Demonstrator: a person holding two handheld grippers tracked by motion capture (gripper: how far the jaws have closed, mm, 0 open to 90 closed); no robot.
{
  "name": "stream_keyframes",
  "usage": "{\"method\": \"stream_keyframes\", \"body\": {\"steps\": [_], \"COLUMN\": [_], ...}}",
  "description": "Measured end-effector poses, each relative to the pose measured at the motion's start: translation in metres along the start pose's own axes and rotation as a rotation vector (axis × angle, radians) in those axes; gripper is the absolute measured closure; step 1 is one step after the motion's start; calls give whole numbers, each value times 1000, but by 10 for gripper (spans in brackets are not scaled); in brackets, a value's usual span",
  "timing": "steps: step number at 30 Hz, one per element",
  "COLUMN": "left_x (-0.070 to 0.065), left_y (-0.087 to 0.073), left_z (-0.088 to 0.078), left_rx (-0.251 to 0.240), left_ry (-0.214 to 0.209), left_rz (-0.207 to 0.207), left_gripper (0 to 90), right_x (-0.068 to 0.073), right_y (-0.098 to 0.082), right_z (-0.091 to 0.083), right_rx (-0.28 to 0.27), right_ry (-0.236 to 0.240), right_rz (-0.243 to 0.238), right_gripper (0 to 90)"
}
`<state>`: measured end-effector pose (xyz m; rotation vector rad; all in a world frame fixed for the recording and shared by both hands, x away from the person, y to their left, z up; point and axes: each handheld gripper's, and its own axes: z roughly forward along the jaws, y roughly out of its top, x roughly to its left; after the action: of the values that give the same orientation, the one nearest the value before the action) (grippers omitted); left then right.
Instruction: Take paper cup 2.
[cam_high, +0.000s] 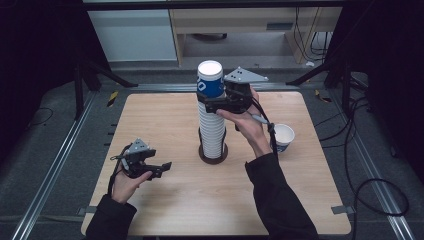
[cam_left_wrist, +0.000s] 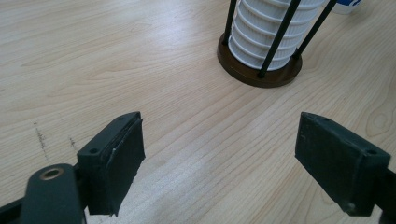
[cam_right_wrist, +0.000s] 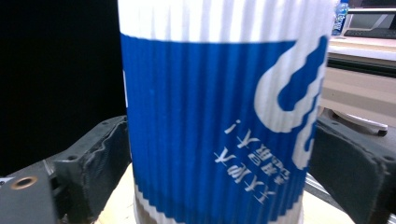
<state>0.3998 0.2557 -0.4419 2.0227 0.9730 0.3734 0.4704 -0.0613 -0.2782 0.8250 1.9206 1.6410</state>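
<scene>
Right tongs (cam_high: 212, 98) bracket the blue-and-white ribbed paper cup (cam_high: 210, 79) capping a white cup stack (cam_high: 212, 135) on the pale wooden counter (cam_high: 165, 125); dark room beyond. Left tongs (cam_left_wrist: 219, 158) spread, empty, above bare wood. Right gripper view: pads hug the cup (cam_right_wrist: 219, 116); contact unclear.

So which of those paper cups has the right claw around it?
The blue-banded top cup of the tall stack, upside down, sits between the right claw. The loose cup stands upright alone on the table.
</scene>
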Motion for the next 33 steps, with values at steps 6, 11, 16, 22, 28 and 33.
{"method": "stream_keyframes", "body": {"steps": [6,11,16,22,28,33], "left_x": [0,0,0,0,0,0], "left_y": [0,0,0,0,0,0], "left_z": [1,1,1,0,0,0], "left_rx": [2,4,4,1,1,0], "left_ry": [-4,-5,-5,-4,-3,-4], "left_rz": [2,0,1,-1,-1,-3], "left_gripper": [152,152,151,152,151,151], "right_x": [2,1,1,0,1,1], "right_y": [-2,0,4,17,28,39], "right_z": [5,3,0,-5,-8,-10], "right_rx": [8,17,-8,-18,-22,-45], "right_ry": [4,-2,8,16,17,15], "right_rz": [-19,-31,-22,-31,-57,-57], "right_gripper": [150,179,185,198,208,211]}}
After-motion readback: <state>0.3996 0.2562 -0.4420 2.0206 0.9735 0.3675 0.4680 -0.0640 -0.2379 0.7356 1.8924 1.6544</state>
